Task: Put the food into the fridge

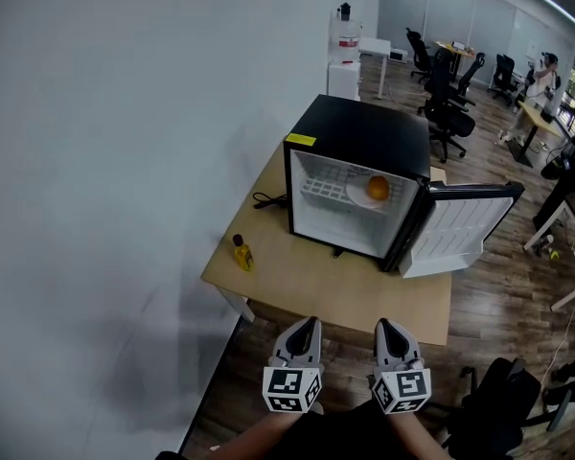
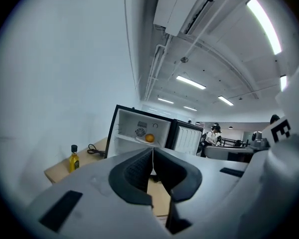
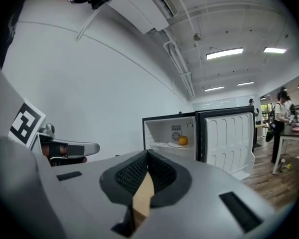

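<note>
Orange [image 1: 378, 188] on plate [image 1: 356, 196], fridge [image 1: 364, 127] shelf, door [image 1: 460, 233] open. My left gripper [image 1: 307, 323] and right gripper [image 1: 388, 325]: jaws together, empty, short of the table [image 1: 364, 295]; food looks placed, I judge

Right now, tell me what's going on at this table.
A person holds the left gripper and right gripper, both shut and empty, short of the wooden table. On it the black mini fridge stands with its door open; an orange on a plate sits on the shelf inside. A yellow bottle stands on the table left of the fridge.
</note>
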Motion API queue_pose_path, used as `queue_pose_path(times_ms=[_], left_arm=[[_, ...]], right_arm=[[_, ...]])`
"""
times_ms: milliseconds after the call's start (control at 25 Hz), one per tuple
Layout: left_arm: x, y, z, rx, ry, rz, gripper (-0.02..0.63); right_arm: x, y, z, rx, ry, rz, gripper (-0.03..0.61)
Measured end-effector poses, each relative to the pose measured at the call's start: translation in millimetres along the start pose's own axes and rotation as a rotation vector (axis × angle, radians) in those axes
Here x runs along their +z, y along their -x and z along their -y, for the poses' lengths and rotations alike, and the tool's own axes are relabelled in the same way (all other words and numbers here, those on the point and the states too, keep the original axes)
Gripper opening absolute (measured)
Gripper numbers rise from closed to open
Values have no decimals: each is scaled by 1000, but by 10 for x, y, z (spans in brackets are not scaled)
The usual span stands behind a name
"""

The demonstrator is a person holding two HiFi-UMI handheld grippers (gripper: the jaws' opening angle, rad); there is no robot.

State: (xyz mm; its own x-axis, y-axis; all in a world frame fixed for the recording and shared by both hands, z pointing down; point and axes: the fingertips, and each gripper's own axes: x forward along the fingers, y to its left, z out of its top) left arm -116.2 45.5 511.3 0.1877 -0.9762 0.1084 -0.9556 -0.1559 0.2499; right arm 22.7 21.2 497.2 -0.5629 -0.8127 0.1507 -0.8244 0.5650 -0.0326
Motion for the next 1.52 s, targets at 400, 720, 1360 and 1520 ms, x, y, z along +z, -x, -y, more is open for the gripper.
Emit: queue_pose_path(times_ms=[400,720,1360,1520], left_arm=[[-35,24,518,-45,-89,13,18],[6,-94,605,-53,-98,6,18],[-204,17,606,-26,-54,-34,18],[-206,66,528,-10,-50,-35,18]], right_arm=[[19,308,284,-48,9,2,60],[7,331,397,-52,35,1,60],[-171,445,328,-52,30,-17,60],[-240,439,284,-47,26,-28,60]])
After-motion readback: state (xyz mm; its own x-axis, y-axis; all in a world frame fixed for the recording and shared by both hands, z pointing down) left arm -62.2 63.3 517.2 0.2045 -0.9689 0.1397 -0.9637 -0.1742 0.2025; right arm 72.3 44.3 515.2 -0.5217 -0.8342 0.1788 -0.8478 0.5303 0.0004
